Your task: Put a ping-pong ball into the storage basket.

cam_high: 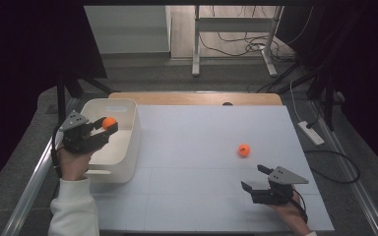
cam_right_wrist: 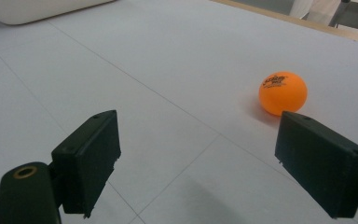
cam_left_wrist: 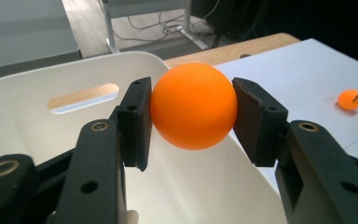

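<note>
High view: your left gripper [cam_high: 104, 129] hangs over the white bin [cam_high: 128, 147] at the left edge of the white table top [cam_high: 202, 196], its jaws clamped on an orange ball [cam_high: 110, 123] that sits above the bin's open interior, inside the line of the rim; the bin's right wall borders a broad bare stretch of table that runs across to your right gripper [cam_high: 254, 178], which rests near the front right corner with its jaws spread apart and nothing between them; a second orange ball [cam_high: 244, 150] lies loose on the surface just beyond that gripper, apart from it and well clear of the table's right and far edges. Left gripper view: both pads press the sides of the held ball [cam_left_wrist: 193, 106], which is lifted off the bin floor, with the bin's far wall and handle slot [cam_left_wrist: 83, 96] behind it and the loose ball [cam_left_wrist: 350, 99] small on the table at right. Right gripper view: your jaws stand wide, the open gap between them showing bare table, and the printed loose ball [cam_right_wrist: 282, 93] rests on the surface ahead, just beyond the jaw at right, not touched by either pad
</note>
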A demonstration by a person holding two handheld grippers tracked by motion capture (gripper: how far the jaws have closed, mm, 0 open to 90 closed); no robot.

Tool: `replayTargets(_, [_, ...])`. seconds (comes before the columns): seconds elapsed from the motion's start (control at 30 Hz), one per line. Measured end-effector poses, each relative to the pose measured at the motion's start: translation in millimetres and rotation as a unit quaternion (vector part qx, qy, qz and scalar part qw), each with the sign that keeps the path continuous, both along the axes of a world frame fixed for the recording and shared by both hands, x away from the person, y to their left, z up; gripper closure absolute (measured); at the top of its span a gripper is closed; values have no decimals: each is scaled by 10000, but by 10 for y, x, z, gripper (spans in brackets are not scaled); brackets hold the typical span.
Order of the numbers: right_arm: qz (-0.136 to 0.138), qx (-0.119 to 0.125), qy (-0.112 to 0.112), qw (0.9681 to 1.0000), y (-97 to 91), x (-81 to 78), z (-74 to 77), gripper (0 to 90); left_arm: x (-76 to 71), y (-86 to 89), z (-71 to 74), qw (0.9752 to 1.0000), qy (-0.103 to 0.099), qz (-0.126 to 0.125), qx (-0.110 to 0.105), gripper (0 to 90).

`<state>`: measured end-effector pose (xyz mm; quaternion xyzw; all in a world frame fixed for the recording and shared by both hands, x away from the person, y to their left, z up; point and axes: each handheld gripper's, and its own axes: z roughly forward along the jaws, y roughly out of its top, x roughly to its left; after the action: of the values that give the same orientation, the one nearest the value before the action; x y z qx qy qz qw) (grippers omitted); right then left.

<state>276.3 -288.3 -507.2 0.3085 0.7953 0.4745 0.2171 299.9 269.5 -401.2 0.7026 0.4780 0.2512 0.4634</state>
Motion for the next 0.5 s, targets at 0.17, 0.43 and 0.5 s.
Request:
replayTargets(0.17, [7,-8,1,10000,1,1,-1,140,22,24,-26,9998,196,37,55,503])
replayTargets(0.43, [10,-16,1,10000,1,3,-4,140,23,51,-31,9994,318,117,115,503])
replayTargets(0.5, [10,-13,2,10000,1,4,-4,140,25,49,-34,9993,333,129,130,502])
